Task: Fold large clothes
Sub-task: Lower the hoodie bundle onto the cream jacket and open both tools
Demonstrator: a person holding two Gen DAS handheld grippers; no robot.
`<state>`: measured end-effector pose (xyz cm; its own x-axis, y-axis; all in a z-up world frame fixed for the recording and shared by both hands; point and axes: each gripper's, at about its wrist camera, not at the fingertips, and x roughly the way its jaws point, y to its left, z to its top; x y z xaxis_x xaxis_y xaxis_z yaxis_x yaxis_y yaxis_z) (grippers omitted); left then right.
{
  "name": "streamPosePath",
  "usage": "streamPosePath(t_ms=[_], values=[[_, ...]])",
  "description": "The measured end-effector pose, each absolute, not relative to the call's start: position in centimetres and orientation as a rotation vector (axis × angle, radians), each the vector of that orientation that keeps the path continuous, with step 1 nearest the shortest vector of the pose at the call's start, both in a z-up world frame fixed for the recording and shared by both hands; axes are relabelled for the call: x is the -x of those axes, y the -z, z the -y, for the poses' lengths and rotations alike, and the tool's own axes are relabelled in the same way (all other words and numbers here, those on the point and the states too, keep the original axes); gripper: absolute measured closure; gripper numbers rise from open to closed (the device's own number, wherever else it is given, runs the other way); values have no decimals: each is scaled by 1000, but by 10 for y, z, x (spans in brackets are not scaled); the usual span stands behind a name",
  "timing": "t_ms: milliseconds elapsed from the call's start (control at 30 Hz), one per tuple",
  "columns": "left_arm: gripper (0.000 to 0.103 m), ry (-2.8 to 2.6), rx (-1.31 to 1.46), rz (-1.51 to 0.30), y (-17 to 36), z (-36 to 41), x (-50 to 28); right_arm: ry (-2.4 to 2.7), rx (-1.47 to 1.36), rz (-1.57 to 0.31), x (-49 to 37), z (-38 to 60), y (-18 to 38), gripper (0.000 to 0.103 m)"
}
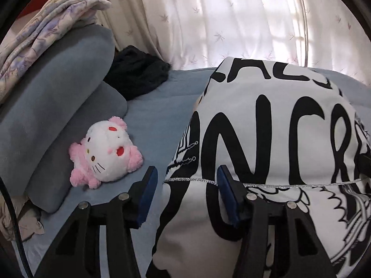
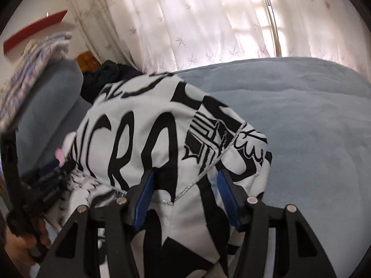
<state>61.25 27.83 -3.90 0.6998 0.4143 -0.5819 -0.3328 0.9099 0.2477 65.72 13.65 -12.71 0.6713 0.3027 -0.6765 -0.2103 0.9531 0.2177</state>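
A large white garment with bold black lettering [image 1: 273, 139] lies folded over on the blue bed; it also fills the middle of the right wrist view [image 2: 143, 134]. My left gripper [image 1: 185, 180] is open over the garment's left edge, with the silver-trimmed hem running between its blue pads. My right gripper [image 2: 185, 183] is open over the garment's right part, with cloth lying between its pads but not pinched. The left gripper also shows at the left of the right wrist view [image 2: 46, 185], blurred.
A pink and white plush cat [image 1: 106, 153] lies on the blue bedsheet [image 2: 301, 115] left of the garment. Grey-blue pillows [image 1: 53, 106] with a floral blanket [image 1: 46, 27] on top stand at the left. A dark garment [image 1: 136, 71] lies by the white curtain [image 1: 208, 18].
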Motion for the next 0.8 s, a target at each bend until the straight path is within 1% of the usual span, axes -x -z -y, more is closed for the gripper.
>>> streamPosePath(t_ms=[233, 300, 400, 467, 500, 533, 700, 800], values=[[49, -431, -120, -659, 56, -283, -619, -296, -116, -802, -662, -135, 135, 45], [49, -433, -117, -655, 56, -283, -617, -296, -102, -820, -661, -136, 133, 42], [48, -409, -46, -653, 50, -287, -613, -294, -80, -842, -658, -136, 128, 41], [39, -374, 34, -661, 43, -292, -603, -288, -86, -851, -651, -132, 123, 41], [27, -349, 72, -668, 39, -294, -597, -289, -104, -861, -647, -128, 119, 41], [19, -323, 99, -673, 36, -295, -590, -295, -122, -870, -642, -125, 117, 41], [17, -275, 92, -684, 9, -274, -545, -310, -152, -886, -604, -111, 83, 41], [14, -250, 88, -697, -9, -256, -512, -320, -132, -888, -568, -107, 57, 41]])
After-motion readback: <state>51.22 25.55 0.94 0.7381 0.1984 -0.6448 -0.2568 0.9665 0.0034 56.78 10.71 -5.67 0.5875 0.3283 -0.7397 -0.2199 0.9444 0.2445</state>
